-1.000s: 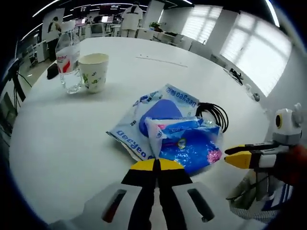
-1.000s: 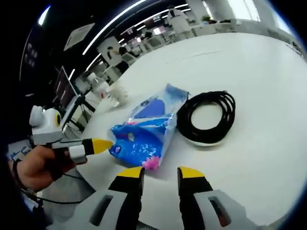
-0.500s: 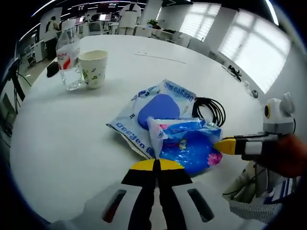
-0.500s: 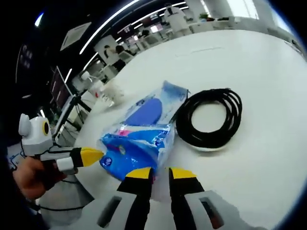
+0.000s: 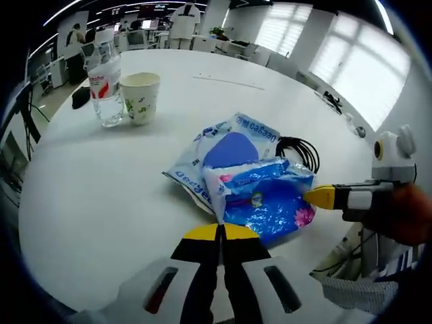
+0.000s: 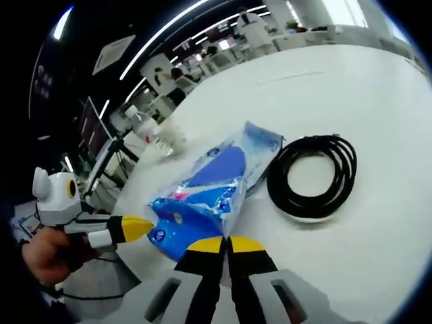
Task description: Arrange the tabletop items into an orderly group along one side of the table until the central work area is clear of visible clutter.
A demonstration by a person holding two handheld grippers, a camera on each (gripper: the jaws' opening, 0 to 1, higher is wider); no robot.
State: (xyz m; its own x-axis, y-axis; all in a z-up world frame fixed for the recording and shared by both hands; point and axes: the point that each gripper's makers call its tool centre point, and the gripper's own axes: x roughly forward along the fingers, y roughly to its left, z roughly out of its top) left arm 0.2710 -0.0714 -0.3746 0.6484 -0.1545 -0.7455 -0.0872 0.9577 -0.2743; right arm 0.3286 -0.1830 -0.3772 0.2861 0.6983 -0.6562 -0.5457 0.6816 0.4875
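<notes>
Pinching blue packet edge, right tool hides contact, left tool clenched, empty.

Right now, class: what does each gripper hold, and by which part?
Both grippers pinch the blue bag: the left gripper at its near edge, the right gripper at the opposite edge.
</notes>
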